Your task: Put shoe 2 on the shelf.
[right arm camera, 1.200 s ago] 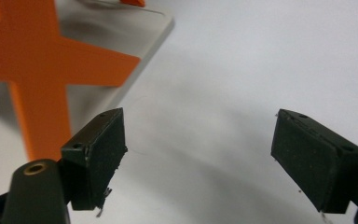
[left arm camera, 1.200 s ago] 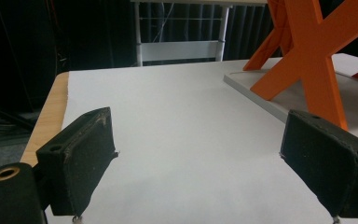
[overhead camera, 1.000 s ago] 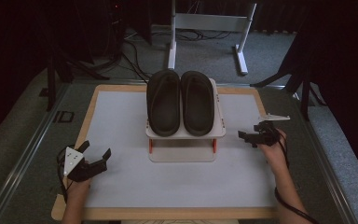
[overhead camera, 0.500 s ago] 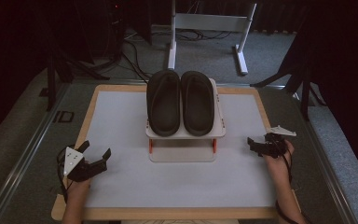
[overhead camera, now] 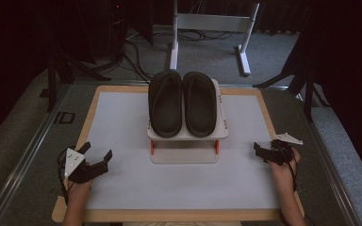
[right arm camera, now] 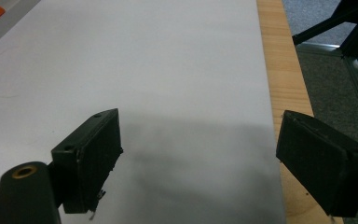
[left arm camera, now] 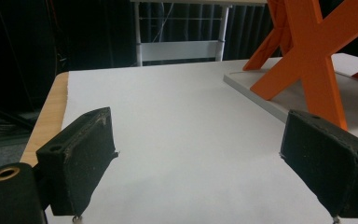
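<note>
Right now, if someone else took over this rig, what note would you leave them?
Left gripper: open, holding nothing, low over the white mat near its front left.
Right gripper: open, holding nothing, by the mat's right edge.
Things: two dark sandals lie side by side, soles down, on top of the small white rack with orange legs, at the mat's middle back.
Done: the pair sits squarely on the rack, neither gripper touching it.
Left: cannot tell from this moment; if the sandals are to come off, nothing has started.
</note>
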Demonstrator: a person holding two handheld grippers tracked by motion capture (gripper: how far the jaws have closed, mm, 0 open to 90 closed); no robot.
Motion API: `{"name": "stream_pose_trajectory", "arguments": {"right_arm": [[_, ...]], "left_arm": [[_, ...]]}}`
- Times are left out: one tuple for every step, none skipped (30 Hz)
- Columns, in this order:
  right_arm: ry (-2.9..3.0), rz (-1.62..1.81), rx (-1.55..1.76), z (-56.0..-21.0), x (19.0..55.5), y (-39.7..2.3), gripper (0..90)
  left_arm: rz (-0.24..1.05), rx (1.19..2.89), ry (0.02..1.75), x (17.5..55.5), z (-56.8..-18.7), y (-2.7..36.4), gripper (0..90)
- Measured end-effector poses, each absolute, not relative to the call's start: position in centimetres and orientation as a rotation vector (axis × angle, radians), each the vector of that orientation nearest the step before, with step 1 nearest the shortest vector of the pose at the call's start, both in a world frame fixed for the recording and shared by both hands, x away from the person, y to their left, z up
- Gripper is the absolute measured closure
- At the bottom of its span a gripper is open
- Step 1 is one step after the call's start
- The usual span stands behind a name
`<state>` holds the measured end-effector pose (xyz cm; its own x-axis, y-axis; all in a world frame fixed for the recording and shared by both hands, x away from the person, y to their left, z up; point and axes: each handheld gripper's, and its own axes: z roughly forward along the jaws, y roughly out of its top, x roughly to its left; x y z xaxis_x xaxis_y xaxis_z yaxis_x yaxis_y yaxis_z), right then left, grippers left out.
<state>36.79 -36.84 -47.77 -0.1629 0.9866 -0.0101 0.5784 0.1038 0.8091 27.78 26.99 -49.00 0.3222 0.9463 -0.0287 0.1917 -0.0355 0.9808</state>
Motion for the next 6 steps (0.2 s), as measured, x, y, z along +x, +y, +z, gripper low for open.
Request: {"name": "stream_pose_trajectory", "arguments": {"right_arm": [[1.812,0.916,1.529,-47.79,36.8,-36.88,13.4],[1.814,0.915,1.53,-47.8,36.82,-36.89,13.4],[1.815,0.912,1.533,-47.81,36.83,-36.87,13.4],[1.821,0.91,1.534,-47.84,36.88,-36.86,13.7],[1.827,0.909,1.53,-47.87,36.92,-36.87,13.7],[1.827,0.905,1.532,-47.88,36.95,-36.85,13.7]], "left_arm": [[0.863,1.49,1.095,27.79,-49.0,26.99,9.6],[0.863,1.49,1.095,27.79,-49.0,26.99,9.6],[0.861,1.49,1.096,27.8,-49.0,27.0,9.6],[0.861,1.49,1.096,27.8,-49.0,27.0,9.6],[0.86,1.49,1.095,27.81,-49.0,27.0,9.6],[0.86,1.49,1.095,27.81,-49.0,27.0,9.6]]}}
